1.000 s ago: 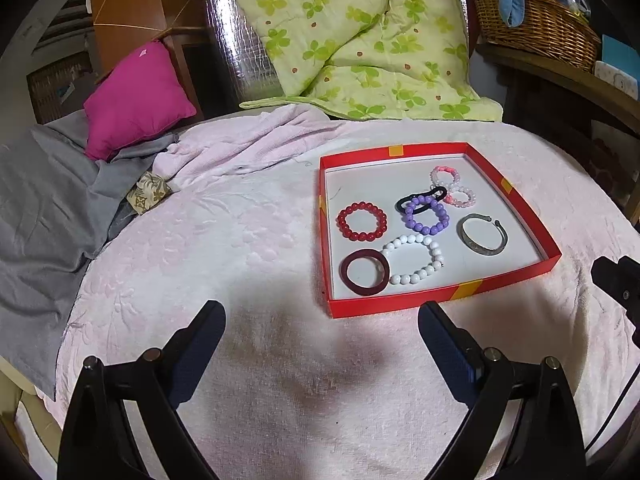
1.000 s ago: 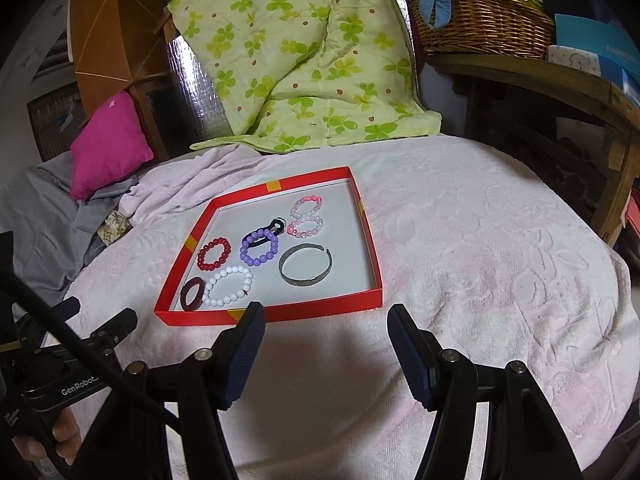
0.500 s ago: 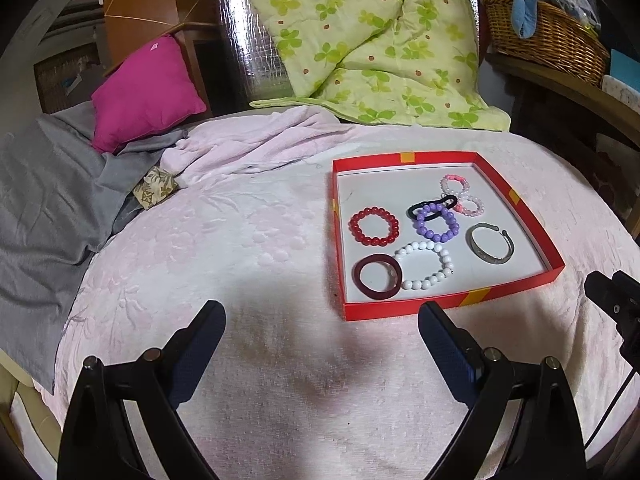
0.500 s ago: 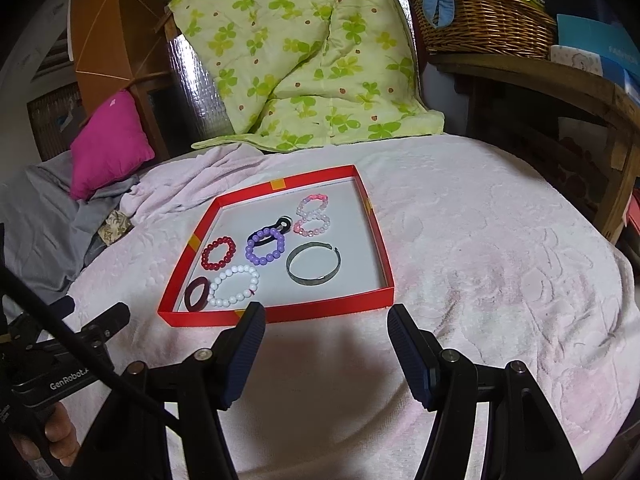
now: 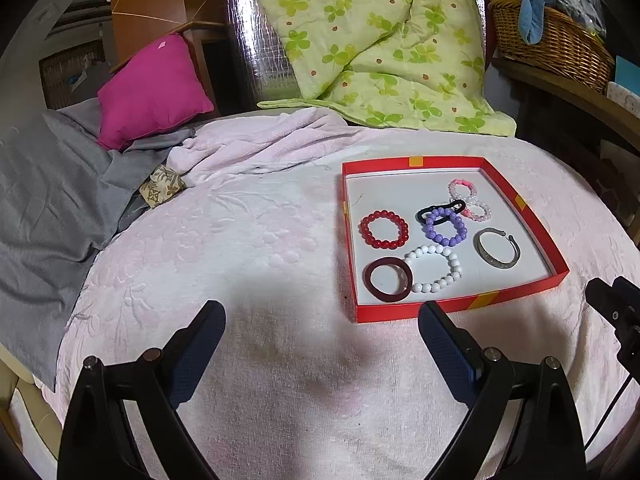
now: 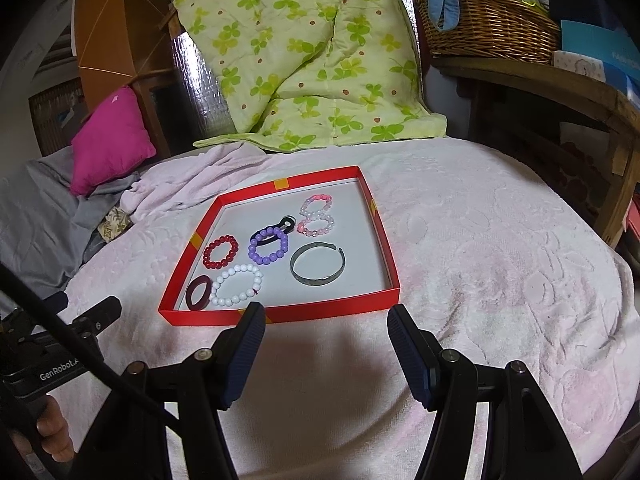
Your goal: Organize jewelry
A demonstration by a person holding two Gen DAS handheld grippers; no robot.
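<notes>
We hold both grippers above the pink blanket (image 5: 248,240) on the bed, and both sets of jaws stand wide apart with nothing between them. Seen from the left gripper (image 5: 320,344), the red tray (image 5: 456,308) lies ahead and to the right of our jaws, its near wall just beyond the right jaw's tip. Seen from the right gripper (image 6: 324,334), the same tray (image 6: 312,312) sits straight ahead and slightly left, its near wall close to the left jaw's tip. All the jewelry lies flat inside the tray: a dark maroon bangle (image 5: 387,279) in the near corner touching a white bead bracelet (image 5: 432,268), a red bead bracelet (image 5: 384,229) beyond them, and a purple bead bracelet (image 5: 446,226) overlapping a black hair tie (image 5: 434,211). The silver cuff (image 6: 317,269) lies nearest the right jaws, its gap turned to the far right. Two pink bead bracelets (image 6: 316,216) sit farthest back, lined up running away from us.
</notes>
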